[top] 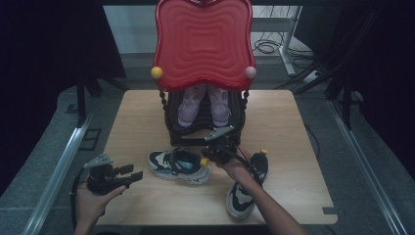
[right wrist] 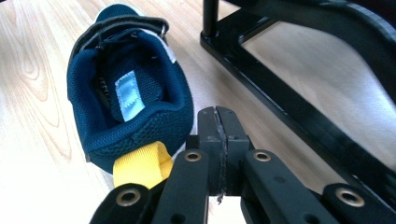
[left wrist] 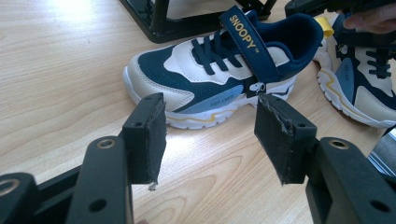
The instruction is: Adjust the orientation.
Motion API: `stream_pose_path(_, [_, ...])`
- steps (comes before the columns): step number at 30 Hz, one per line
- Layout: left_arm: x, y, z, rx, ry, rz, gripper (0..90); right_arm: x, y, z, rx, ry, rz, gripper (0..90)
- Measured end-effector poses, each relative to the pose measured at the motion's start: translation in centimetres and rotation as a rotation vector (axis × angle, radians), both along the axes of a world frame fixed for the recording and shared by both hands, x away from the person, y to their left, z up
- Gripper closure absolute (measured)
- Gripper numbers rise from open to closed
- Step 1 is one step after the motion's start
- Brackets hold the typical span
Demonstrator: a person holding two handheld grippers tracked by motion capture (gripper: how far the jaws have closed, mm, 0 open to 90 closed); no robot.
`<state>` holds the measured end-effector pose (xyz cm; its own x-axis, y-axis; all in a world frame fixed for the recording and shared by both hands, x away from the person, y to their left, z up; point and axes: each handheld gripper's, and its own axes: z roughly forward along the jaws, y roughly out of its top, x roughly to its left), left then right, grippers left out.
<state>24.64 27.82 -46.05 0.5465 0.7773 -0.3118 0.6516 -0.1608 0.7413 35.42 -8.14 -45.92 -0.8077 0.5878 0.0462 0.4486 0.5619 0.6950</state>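
A navy and white sneaker [top: 178,165] lies on its sole in front of the shoe rack, toe to the left. My right gripper [top: 207,155] is at its heel. In the right gripper view the jaws [right wrist: 218,122] are pressed together with nothing between them, just right of the yellow heel tab [right wrist: 140,164] and the shoe's opening [right wrist: 126,93]. My left gripper [top: 131,172] rests open near the table's front left. In its own view its gripper [left wrist: 210,126] faces the side of the same sneaker [left wrist: 219,79] from a short way off. A second matching sneaker [top: 244,193] lies under my right forearm.
A black rack [top: 169,117] with a red wavy top [top: 203,39] stands at the table's far middle and holds a pair of pink shoes [top: 203,105]. Its base bar [right wrist: 289,98] runs close on the right of my right gripper. Bare wood [top: 303,147] lies to the right.
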Motion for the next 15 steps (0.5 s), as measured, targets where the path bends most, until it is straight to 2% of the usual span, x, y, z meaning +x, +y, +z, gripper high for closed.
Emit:
stream_pose_path(6, [-0.03,0.13,-0.01,0.001,0.001,0.003,43.6,-0.23,0.90,-0.50,-0.014,0.011,0.013,90.0])
stream_pose_path(15, [0.02,0.24,-0.15,0.003,0.007,0.008,43.5,-0.41,0.80,-0.64,0.003,0.020,0.030,90.0])
